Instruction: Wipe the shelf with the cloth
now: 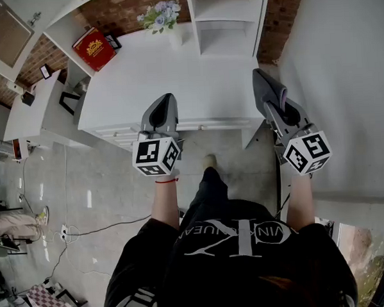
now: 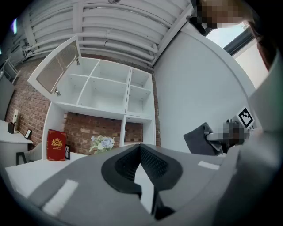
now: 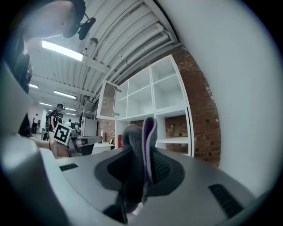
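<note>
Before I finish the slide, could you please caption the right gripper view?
Right gripper clamps a grey cloth, held up before white shelves on a brick wall.

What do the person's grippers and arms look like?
The left gripper and right gripper are grey shells with black ribbed pads, each carrying a white cube with black square markers. Red band at the left wrist; black short-sleeved T-shirt with white lettering.

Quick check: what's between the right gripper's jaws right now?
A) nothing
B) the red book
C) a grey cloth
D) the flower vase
C: in the right gripper view, the right gripper is shut on the grey cloth, whose purple-edged fold sticks up from between the jaws.
</note>
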The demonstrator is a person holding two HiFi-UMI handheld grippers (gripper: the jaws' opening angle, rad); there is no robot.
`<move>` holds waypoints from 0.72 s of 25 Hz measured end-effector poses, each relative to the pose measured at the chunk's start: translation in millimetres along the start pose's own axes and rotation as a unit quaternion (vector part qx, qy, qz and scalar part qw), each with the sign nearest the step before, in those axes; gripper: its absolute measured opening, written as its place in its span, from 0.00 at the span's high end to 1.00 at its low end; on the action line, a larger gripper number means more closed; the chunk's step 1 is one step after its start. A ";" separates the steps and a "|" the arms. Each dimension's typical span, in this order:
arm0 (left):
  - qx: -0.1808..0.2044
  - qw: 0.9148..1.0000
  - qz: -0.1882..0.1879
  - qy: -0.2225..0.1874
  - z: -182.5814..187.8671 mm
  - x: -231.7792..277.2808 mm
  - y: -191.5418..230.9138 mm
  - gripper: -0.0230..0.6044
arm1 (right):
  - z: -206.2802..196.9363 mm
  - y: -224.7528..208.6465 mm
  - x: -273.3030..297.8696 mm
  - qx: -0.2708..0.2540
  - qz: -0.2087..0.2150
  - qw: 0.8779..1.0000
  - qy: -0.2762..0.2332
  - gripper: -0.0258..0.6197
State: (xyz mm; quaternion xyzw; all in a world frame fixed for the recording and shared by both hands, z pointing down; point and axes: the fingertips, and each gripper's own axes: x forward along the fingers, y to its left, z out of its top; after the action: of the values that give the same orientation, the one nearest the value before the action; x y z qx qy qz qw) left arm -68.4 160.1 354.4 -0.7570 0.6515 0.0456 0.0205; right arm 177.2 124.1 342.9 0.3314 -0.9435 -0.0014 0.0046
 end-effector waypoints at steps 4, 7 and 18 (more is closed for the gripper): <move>0.002 1.000 -0.003 0.003 -3.7 5.4 -5.0 0.95 | -3.1 -6.7 0.4 0.001 -0.002 1.000 0.002 0.82; 0.003 1.000 -0.006 0.007 -6.2 8.3 -8.1 0.95 | -6.7 -9.5 1.4 0.004 -0.002 1.000 0.006 0.82; -0.009 0.999 -0.004 0.034 -26.3 42.6 13.7 0.94 | -20.5 -26.4 36.0 0.012 0.003 1.000 0.027 0.82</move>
State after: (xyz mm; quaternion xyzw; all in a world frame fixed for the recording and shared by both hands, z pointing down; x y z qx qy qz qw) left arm -74.5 113.7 376.9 -0.7611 0.6480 0.0261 -0.0084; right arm 165.8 81.0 363.5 0.3290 -0.9438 0.0186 0.0265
